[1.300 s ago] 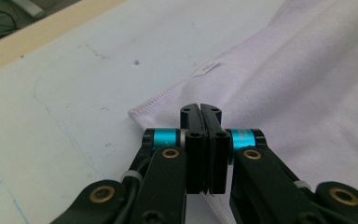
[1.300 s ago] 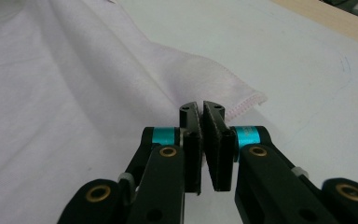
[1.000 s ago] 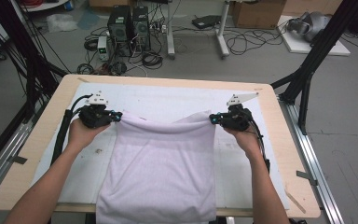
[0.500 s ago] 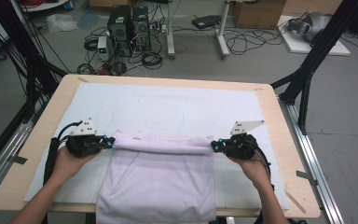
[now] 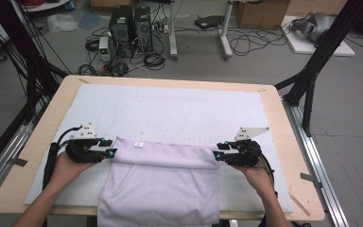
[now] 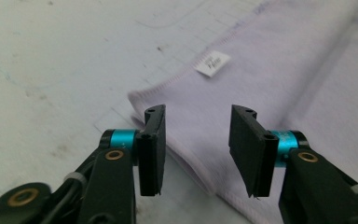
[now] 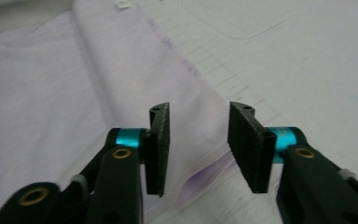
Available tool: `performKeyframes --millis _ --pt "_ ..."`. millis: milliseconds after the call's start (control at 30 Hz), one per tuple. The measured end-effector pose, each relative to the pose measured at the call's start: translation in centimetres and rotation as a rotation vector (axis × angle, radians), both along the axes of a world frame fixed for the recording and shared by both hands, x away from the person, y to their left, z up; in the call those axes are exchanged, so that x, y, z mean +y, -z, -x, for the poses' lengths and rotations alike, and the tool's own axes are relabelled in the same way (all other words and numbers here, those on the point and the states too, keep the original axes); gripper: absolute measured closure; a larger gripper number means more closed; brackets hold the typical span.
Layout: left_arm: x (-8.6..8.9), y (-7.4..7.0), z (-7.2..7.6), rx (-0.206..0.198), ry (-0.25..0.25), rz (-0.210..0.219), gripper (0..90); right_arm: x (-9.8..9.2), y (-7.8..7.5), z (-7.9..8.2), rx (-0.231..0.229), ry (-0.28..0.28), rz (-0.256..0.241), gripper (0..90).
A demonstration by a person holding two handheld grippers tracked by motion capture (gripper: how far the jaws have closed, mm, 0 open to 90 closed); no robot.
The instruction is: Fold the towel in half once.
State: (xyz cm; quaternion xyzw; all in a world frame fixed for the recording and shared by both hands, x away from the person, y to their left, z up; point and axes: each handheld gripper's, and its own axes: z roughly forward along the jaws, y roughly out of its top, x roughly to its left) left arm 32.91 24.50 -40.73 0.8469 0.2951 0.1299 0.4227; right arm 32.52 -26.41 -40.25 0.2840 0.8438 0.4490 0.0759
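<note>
Left gripper [image 6: 196,149] and right gripper [image 7: 198,147] stood wide apart, holding nothing, at the folded towel's [image 5: 163,182] corners; towel's near edge cut off.

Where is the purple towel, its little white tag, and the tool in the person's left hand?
purple towel [image 5: 165,189], high view, on the flat middle of the cloth.
white tag [image 6: 212,63], left gripper view, on the tag's middle near the hem.
left tool [image 6: 196,154], left gripper view, midway between its open black jaws.
</note>
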Motion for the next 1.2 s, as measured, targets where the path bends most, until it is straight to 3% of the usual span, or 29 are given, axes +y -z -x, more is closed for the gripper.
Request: performKeyframes --millis 167,267,367,433,500,567,733,867,933,1067,1133,1200 --pt "-1.1 0.9 -1.8 0.017 -0.041 -0.028 53.2 1.4 0.9 -1.5 0.029 0.011 0.068 51.3" --pt "-1.3 2.0 -2.5 0.059 -0.044 -0.061 56.7 2.0 1.9 -2.2 0.060 0.016 0.093 51.5" --pt "-1.3 2.4 -2.8 0.072 -0.028 -0.062 73.4 2.3 2.7 -2.6 0.083 0.010 0.105 60.7" --pt "-1.3 2.4 -2.8 0.071 -0.016 -0.058 83.2 2.4 2.9 -2.7 0.105 -0.019 0.104 74.1" --pt "-1.3 2.3 -2.7 0.069 -0.008 -0.064 85.9 2.6 3.0 -2.5 0.100 -0.043 0.095 81.8" --pt "-1.2 2.0 -2.5 0.058 -0.010 -0.055 86.3 2.9 2.8 -2.3 0.081 -0.057 0.111 85.1" --pt "-0.7 0.9 -1.9 0.011 -0.023 -0.021 86.3 2.7 1.3 -1.5 0.032 -0.057 0.079 89.3" --pt "-0.5 0.4 -1.7 0.010 -0.023 -0.009 86.0 2.4 0.5 -1.2 0.007 -0.053 0.062 89.0" --pt "-0.6 0.5 -1.6 0.018 -0.018 -0.019 85.7 2.3 0.8 -1.4 0.026 -0.040 0.068 76.4" --pt "-0.7 1.0 -1.7 0.029 -0.008 -0.037 85.6 2.2 1.9 -2.0 0.069 0.004 0.096 61.8" --pt "-0.8 1.2 -1.7 0.031 -0.006 -0.041 85.8 2.0 2.6 -2.6 0.096 0.029 0.102 59.4" --pt "-0.8 1.2 -1.7 0.030 -0.008 -0.037 85.8 1.9 3.2 -2.9 0.116 0.031 0.090 62.5"
